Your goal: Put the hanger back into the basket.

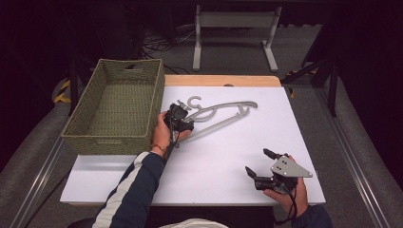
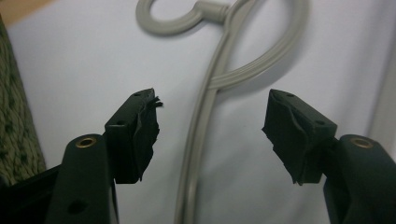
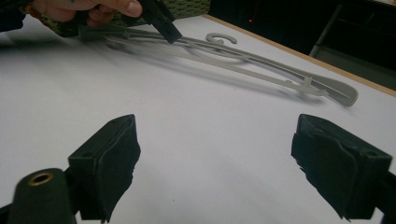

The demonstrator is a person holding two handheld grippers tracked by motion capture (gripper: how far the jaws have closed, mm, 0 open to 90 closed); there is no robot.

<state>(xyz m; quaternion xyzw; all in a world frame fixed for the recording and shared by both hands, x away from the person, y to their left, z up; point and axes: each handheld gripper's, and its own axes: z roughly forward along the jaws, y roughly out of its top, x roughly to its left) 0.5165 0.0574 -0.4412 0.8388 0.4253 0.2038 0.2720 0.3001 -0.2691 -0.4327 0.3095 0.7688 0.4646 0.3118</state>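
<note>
The white table carries everything, with a woven green basket standing just to the left of the left gripper, its long wall close beside the hand. Ahead and to the right of that gripper lies a grey plastic hanger, flat on the table, hook end nearest the basket and its far arm stretching away to the right.

In the left gripper view the hanger's stem runs straight up between the two black jaws, with the hook loop beyond their tips. The left gripper stands at a middling gap, with clear table showing on both sides of the stem, so nothing is pinched yet.

The right gripper rests low near the front right edge of the table, well apart from the hanger, jaws spread wide on nothing; from the right gripper view the hanger lies far ahead.

Risks, as I judge them: the stem is thin and lies flat, so the pads could scrape the table and close above it, or nip only one rail and let the hanger swing down on lifting. A grip this near the hook leaves the long arm unbalanced, and it could pivot and catch the basket rim.
</note>
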